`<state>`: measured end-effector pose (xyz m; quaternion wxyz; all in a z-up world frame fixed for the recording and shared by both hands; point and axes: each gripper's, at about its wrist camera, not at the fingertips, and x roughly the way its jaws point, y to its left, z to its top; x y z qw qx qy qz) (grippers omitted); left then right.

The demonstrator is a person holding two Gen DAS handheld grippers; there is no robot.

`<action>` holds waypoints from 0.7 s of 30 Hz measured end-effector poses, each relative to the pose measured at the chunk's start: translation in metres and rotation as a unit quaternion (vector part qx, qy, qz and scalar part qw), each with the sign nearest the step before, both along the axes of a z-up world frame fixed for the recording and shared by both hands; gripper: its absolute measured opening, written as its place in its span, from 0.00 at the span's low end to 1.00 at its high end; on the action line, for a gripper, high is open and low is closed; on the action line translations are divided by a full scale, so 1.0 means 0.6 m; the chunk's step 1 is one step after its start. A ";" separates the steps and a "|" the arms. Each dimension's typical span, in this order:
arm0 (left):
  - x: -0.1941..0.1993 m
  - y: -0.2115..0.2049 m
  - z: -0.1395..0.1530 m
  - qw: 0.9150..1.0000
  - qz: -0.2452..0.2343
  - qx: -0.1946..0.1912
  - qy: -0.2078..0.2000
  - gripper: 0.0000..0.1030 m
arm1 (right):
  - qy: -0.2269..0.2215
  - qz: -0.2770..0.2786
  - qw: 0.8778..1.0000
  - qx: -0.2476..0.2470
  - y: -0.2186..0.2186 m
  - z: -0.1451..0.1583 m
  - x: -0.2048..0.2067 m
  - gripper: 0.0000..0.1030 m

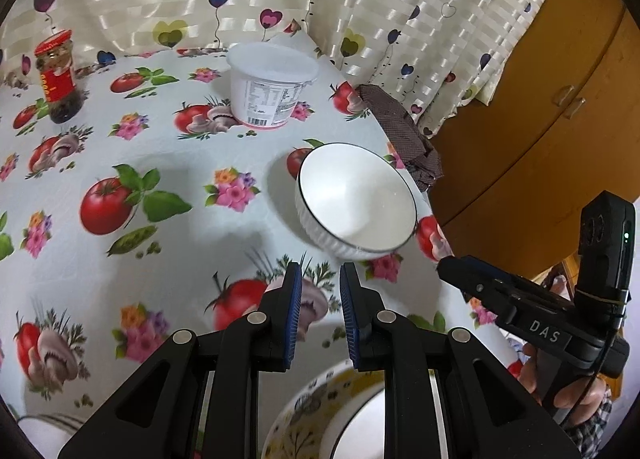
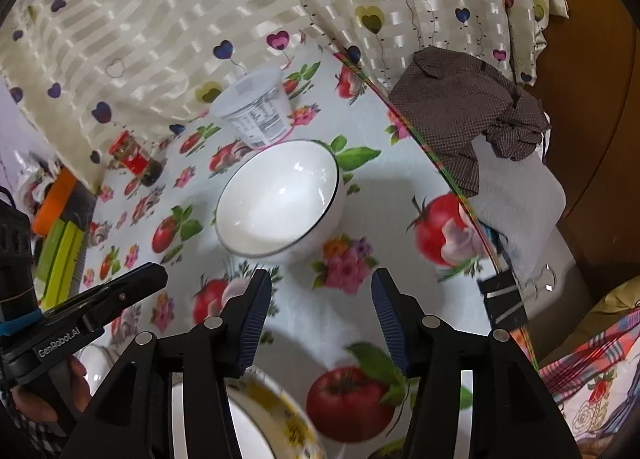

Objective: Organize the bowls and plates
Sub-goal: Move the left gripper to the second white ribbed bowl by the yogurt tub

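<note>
A white bowl [image 1: 356, 199] [image 2: 280, 195] with a thin dark rim stands upright near the table's right edge. My left gripper [image 1: 320, 299] hovers just short of it, jaws a narrow gap apart with nothing between them. My right gripper [image 2: 320, 291] hangs in front of the same bowl, open wide and empty. Below both grippers, at the near edge, lies a yellow-flowered plate [image 1: 296, 415] [image 2: 288, 411] with a white dish on it, partly hidden by the fingers. The right tool's black body [image 1: 520, 307] shows at the right of the left wrist view.
A lidded white tub [image 1: 272, 87] [image 2: 256, 111] and a red-capped jar [image 1: 58, 75] [image 2: 132, 155] stand at the back by the curtain. A brown cloth [image 1: 400, 127] [image 2: 460, 111] hangs over the table's right edge, beside a binder clip [image 2: 504, 299]. A wooden cabinet [image 1: 560, 99] is to the right.
</note>
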<state>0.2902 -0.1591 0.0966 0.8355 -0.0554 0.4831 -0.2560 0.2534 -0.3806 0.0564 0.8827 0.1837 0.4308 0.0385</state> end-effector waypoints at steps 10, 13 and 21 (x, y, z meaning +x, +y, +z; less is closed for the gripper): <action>0.058 -0.028 -0.016 1.000 -0.009 0.006 0.008 0.21 | 0.003 0.000 1.000 -0.011 -0.005 -0.010 0.066 0.56; 0.071 -0.034 -0.020 1.000 -0.011 0.002 0.010 0.21 | 0.005 0.001 1.000 -0.018 -0.005 -0.011 0.083 0.57; 0.106 -0.050 -0.045 0.999 -0.009 0.006 0.032 0.21 | 0.020 -0.004 1.000 -0.021 -0.011 -0.030 0.124 0.57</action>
